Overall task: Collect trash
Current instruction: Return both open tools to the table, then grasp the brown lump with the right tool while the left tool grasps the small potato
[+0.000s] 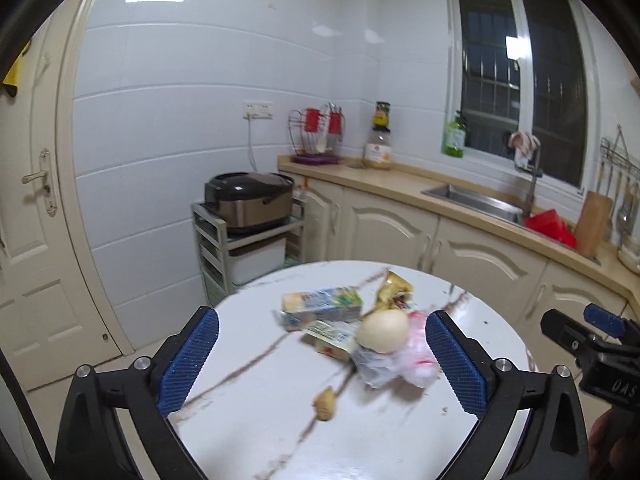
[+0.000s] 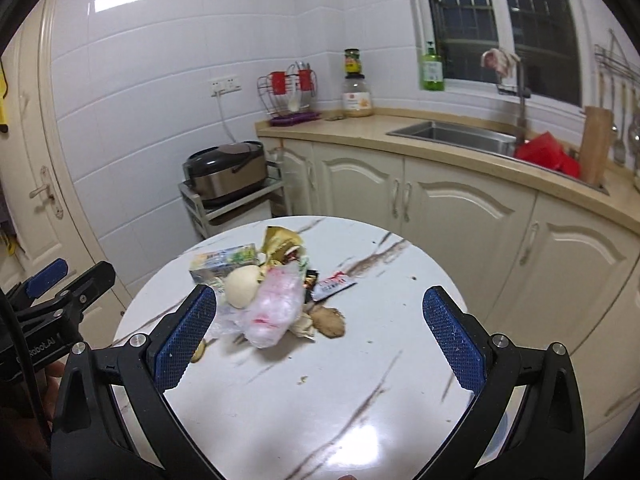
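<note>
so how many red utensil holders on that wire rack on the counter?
2. Both hang side by side on the wire rack at the counter's far left end: left red holder, right red holder. None looks hidden behind them.

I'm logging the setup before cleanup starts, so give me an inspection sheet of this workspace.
Surface: round white marble-look table, crumbs scattered on it.
Job's things: piled trash, namely a carton, eggshell, plastic bag, gold wrapper, red-and-white sachet, brown peel.
Clutter: nothing seen beyond the trash.
Grippers: left gripper and right gripper both have jaws wide open, nothing held.
Cables: rice cooker cord to the wall socket.
Surroundings: rice cooker, sink, window, door.
</note>
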Demonstrator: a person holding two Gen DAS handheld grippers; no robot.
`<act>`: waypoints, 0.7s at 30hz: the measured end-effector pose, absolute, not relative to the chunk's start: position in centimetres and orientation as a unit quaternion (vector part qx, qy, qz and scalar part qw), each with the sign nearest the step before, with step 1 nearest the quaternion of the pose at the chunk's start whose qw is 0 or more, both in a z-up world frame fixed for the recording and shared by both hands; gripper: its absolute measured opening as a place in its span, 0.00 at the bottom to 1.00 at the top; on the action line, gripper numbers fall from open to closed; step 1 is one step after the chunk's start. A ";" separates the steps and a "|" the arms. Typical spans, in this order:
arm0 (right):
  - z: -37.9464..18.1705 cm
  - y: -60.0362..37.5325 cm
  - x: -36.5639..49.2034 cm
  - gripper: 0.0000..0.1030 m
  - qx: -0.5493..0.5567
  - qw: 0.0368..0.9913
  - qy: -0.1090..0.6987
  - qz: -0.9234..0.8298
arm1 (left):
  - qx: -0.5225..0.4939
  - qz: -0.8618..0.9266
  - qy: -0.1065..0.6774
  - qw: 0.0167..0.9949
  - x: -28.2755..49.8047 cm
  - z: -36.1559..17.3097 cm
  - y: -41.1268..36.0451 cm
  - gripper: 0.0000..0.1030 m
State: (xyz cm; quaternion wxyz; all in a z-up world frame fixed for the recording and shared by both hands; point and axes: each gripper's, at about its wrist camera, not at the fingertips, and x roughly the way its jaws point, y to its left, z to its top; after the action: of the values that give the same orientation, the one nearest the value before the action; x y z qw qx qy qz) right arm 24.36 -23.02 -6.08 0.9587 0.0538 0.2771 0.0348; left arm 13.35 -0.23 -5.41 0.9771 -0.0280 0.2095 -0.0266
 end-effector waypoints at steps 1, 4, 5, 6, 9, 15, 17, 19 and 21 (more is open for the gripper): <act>-6.1 -22.8 24.4 1.00 0.054 0.959 0.276 0.035 | -0.027 -0.024 0.208 0.977 12.8 -5.5 0.2 0.99; -6.3 -22.5 24.6 1.00 0.062 0.958 0.278 0.037 | -0.031 -0.030 0.216 0.975 12.0 -5.9 1.4 0.99; -6.5 -22.5 24.8 1.00 0.063 0.957 0.282 0.033 | -0.030 -0.030 0.222 0.974 11.4 -6.3 1.6 0.99; -6.7 -22.5 25.0 1.00 0.063 0.956 0.285 0.031 | -0.029 -0.028 0.226 0.973 11.4 -6.3 2.1 0.99; -7.0 -22.5 25.4 1.00 0.057 0.954 0.291 0.028 | -0.031 -0.023 0.243 0.969 10.9 -6.7 3.0 0.99; -8.6 -22.9 26.2 1.00 0.043 0.949 0.313 0.017 | -0.027 -0.010 0.278 0.960 13.7 -4.2 3.8 0.99; -9.4 -23.5 26.6 1.00 0.041 0.945 0.324 0.009 | -0.025 -0.016 0.296 0.955 14.7 -4.3 3.9 0.99; -10.6 -24.3 27.2 1.00 0.043 0.939 0.341 0.003 | -0.025 -0.019 0.312 0.950 17.2 -3.8 4.1 0.99; -11.5 -24.8 27.6 1.00 0.044 0.934 0.354 0.003 | -0.027 -0.007 0.324 0.946 18.4 -4.4 4.0 0.99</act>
State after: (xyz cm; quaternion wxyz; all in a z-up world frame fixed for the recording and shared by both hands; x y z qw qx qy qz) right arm 27.61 -24.82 -11.49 0.9342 0.0440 0.3540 0.0026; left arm 18.38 3.98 -4.42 0.9457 -0.0267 0.3239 -0.0075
